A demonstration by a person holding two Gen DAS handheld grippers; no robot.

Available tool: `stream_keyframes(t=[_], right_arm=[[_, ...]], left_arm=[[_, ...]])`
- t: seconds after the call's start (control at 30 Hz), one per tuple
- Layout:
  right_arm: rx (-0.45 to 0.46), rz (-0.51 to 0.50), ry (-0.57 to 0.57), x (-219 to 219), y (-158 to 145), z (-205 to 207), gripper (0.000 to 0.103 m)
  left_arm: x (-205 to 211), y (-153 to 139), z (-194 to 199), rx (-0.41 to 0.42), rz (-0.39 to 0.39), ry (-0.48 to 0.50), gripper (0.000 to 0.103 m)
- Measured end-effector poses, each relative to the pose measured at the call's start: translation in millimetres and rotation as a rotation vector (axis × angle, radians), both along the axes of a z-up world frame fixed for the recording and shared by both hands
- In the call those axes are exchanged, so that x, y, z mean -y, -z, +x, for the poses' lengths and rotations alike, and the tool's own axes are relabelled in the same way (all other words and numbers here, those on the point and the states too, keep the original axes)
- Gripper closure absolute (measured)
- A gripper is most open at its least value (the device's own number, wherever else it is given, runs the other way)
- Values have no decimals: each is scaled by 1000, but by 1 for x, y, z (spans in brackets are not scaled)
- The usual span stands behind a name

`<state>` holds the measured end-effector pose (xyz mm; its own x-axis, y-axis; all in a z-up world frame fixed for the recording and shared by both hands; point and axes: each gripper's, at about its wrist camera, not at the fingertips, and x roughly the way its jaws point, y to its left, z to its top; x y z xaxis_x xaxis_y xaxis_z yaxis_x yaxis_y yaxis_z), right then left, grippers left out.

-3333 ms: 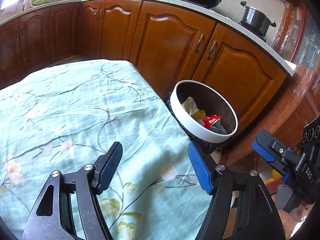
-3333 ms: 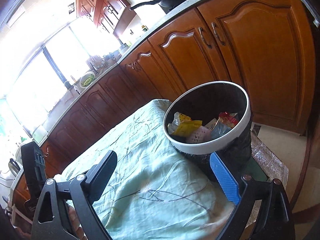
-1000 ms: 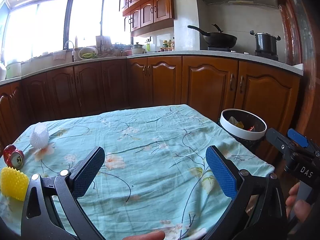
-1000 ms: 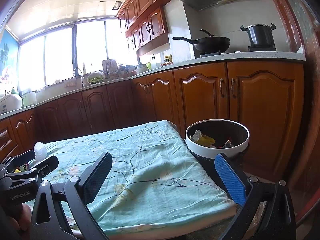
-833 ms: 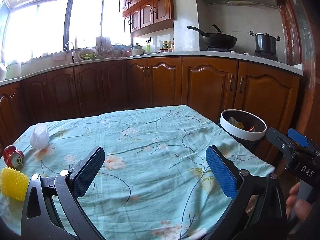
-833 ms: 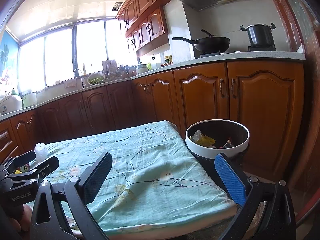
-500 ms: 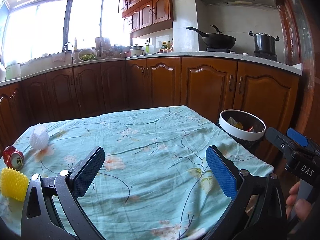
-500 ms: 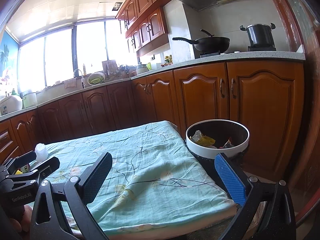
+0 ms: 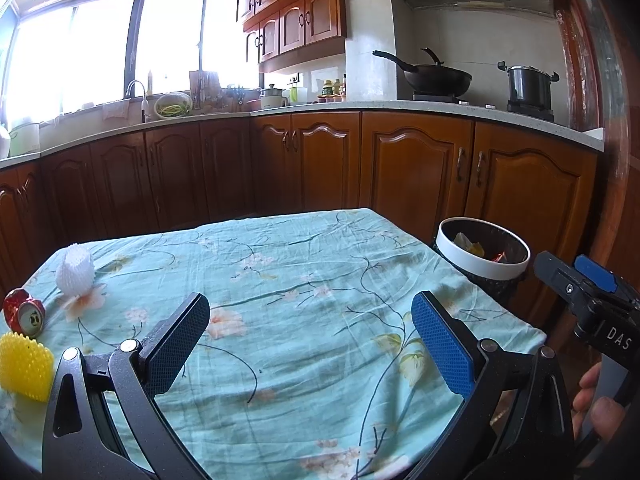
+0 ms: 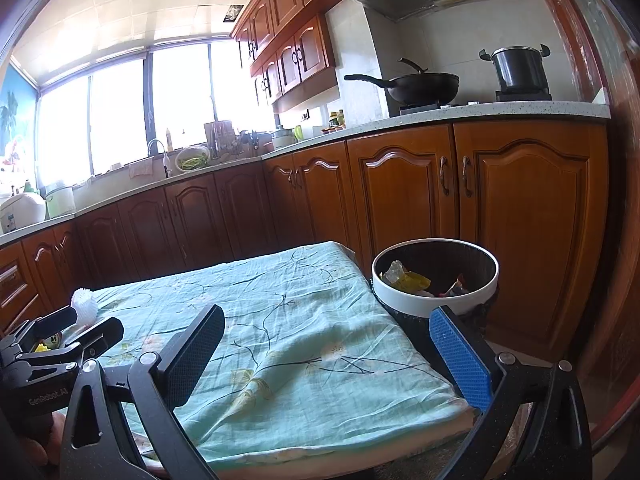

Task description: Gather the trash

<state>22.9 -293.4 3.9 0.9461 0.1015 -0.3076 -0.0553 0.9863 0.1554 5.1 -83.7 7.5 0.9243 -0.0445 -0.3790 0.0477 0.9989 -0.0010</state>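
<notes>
A table under a light green floral cloth (image 9: 280, 280) holds trash at its left end: a white foam net (image 9: 75, 269), a crushed red can (image 9: 24, 312) and a yellow foam net (image 9: 24, 366). The white net also shows in the right wrist view (image 10: 85, 304). A white-rimmed bin (image 9: 482, 254) with wrappers inside stands at the table's right end, also seen in the right wrist view (image 10: 436, 276). My left gripper (image 9: 310, 344) is open and empty over the table's near edge. My right gripper (image 10: 324, 354) is open and empty near the table's right corner.
Brown kitchen cabinets (image 9: 416, 168) run behind the table under a pale counter. A wok (image 9: 436, 78) and a pot (image 9: 528, 86) stand on the stove. A sink tap (image 9: 138, 92) and a bowl of greens (image 9: 173, 106) are by the window.
Since 3.3 s ago both grippers have pulled back from the bin and levelled out, bringing the whole table and the trash at its left end into view. Over the last second they are nearly still.
</notes>
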Motion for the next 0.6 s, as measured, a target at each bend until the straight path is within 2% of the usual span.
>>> stream_keyframes(t=[0.6], right_arm=[[-3, 6, -15, -6, -2, 1, 0]], left_arm=[[-1, -1, 6, -8, 5, 5, 0]])
